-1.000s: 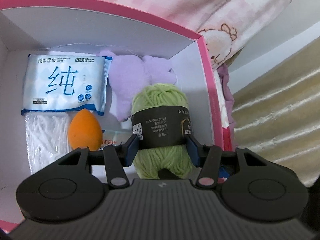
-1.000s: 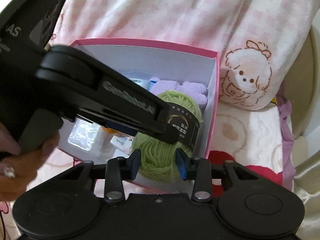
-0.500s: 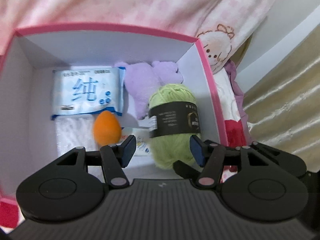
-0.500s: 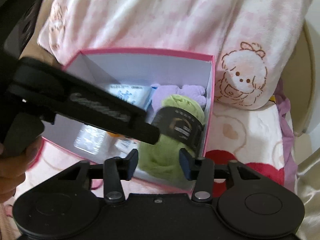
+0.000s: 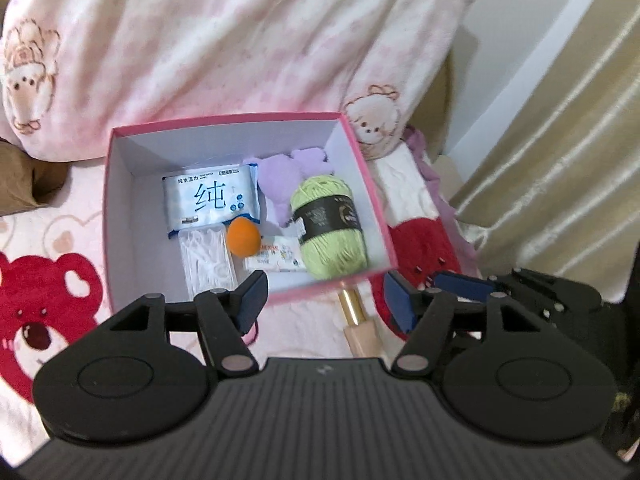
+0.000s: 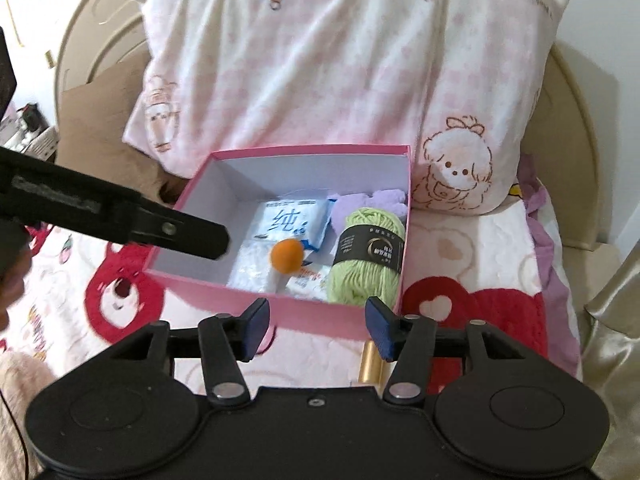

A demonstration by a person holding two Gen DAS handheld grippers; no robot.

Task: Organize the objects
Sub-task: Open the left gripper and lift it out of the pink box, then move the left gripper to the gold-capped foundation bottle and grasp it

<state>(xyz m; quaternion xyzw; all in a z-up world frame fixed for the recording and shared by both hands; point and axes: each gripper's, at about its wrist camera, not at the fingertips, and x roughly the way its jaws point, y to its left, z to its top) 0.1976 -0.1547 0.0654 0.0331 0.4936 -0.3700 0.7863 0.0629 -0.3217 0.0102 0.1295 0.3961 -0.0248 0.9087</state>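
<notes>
1. My left gripper (image 5: 324, 294) has its jaws opening with nothing between them; the green yarn ball with a black paper band (image 5: 330, 226) lies in the box at about twelve o'clock from the fingertips, clear of both pads.
2. My right gripper (image 6: 316, 328) is also opening and empty; from its camera the same yarn ball (image 6: 366, 254) sits at roughly one o'clock, beyond the pink front wall of the box.
3. The pink-rimmed cardboard box with a white inside (image 5: 120, 216) rests open on a pink blanket printed with red bears (image 5: 44, 288), with a pink-and-white checked pillow (image 5: 224, 48) propped behind it at twelve o'clock.
4. Inside, the yarn lies against the right wall, touching a lilac plush toy (image 5: 280, 184) at its eleven o'clock.
5. A blue-and-white pack of wet wipes (image 5: 210, 202) lies flat at the back left of the floor.
6. An orange egg-shaped sponge (image 5: 243, 236) sits at the pack's five o'clock corner, between a clear packet of white sticks (image 5: 206, 262) and a small white printed sachet (image 5: 276, 260).
7. In the right wrist view the left gripper's black body (image 6: 116, 216) reaches in from nine o'clock over the box's left wall.
8. A gold-and-beige tube (image 5: 356, 316) lies on the blanket just outside the front wall, between my left fingers in view.
</notes>
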